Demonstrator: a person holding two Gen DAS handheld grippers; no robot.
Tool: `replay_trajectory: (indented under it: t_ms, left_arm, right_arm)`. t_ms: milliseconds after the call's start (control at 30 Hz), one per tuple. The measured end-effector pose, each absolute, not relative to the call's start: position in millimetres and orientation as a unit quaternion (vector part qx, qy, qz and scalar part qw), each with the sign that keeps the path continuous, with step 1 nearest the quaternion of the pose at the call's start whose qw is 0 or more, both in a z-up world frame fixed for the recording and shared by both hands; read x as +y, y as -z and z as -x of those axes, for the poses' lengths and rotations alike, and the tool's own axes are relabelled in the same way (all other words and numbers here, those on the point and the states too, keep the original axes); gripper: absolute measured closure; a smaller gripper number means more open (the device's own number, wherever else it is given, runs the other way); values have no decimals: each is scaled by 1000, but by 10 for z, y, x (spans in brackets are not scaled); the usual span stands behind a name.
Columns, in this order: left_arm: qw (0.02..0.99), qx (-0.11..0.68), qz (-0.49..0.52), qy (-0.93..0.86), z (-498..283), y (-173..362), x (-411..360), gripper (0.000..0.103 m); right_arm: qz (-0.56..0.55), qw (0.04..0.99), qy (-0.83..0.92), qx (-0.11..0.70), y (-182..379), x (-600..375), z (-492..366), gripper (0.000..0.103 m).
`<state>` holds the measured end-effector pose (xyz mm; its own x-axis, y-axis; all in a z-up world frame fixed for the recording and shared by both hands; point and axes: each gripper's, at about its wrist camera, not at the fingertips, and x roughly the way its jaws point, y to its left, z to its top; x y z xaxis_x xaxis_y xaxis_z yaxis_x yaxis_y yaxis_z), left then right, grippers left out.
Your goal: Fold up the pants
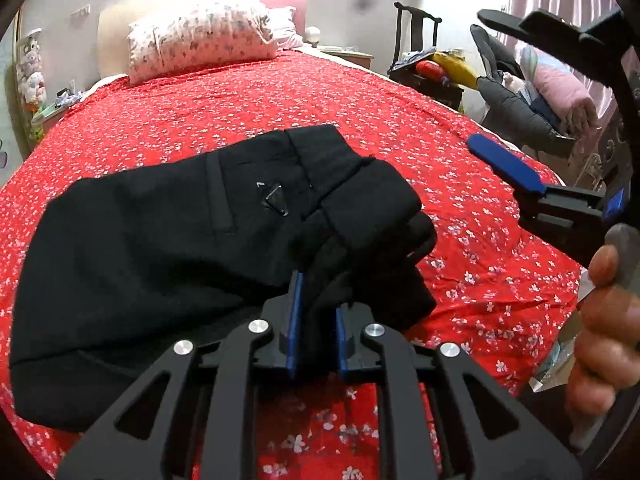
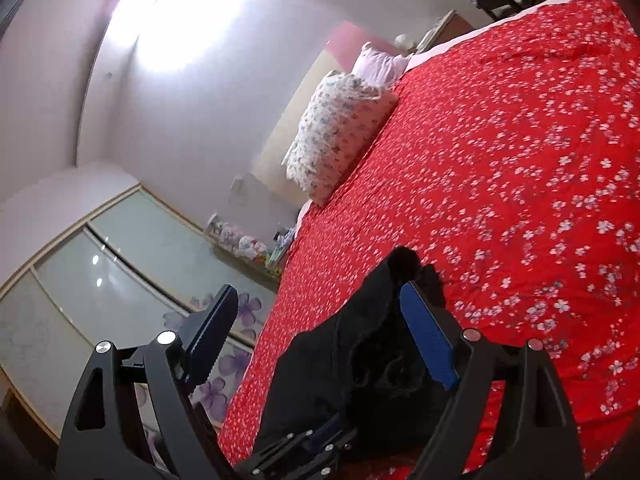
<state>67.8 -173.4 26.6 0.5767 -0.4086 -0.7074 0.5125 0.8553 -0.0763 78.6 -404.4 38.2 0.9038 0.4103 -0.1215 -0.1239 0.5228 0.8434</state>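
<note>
Right wrist: pants (image 2: pixel 360 360) partly hidden.

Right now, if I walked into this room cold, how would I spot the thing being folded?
Find the big bed with the red flowered bedspread; a patterned pillow lies at its far end. At the near end lies a bundle of black pants, its edge between the left tongs. It is the only dark, plain item on that red cover, with a small triangular badge.
</note>
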Motion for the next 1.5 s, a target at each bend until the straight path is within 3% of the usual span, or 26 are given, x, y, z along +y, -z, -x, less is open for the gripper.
replay_trajectory:
  t_ms: [133,333,533,600,667,700,733,900,1100,1267,1367,1500]
  left_arm:
    - [881,384,-67,268,-586,-378,-1583,82]
    - [870,396,41,291,-572,-359,-1277,81]
    - [893,383,17,237,-594,-415,-1644,81]
    - [905,364,-43,218,-545,-415,-1765,78]
    - [908,343,-123,206,-400,-384,-1904,71]
    - [906,338,-145,209,-352,-366,-1940,53]
    - [903,320,-130,257,-274,-393,-1913,23]
    - [916,282,-71,276,-207,-569,-1668,2]
    - [939,255,0,232,-190,-804,-997,2]
    - [935,306,46,172,-449,-647,-358,2]
    - [923,349,70,149,-542,-443,-145,2]
    - [923,342,72,163,-515,-368,-125,2]
  right_arm:
    - [-456,854,-199,152,-422,-3965,-818,18]
    - [-417,865,-242,138,-565,-3796,-776,18]
    - [-421,864,-235,146,-534,-3719,-830,18]
    - [-418,863,-239,151,-534,-3719,-852,18]
    - [-424,857,-256,145,-546,-3760,-836,18]
    - [-431,848,-273,143,-542,-3776,-843,18]
    - [-440,837,-294,143,-535,-3794,-850,18]
    - [-437,808,-360,163,-582,-3864,-864,16]
    - [-444,790,-364,217,-493,-3898,-915,14]
    - [-405,787,-361,294,-411,-3688,-953,13]
    - [-394,786,-269,394,-58,-3650,-1101,32]
    - [-445,767,-280,369,-54,-3821,-1040,31]
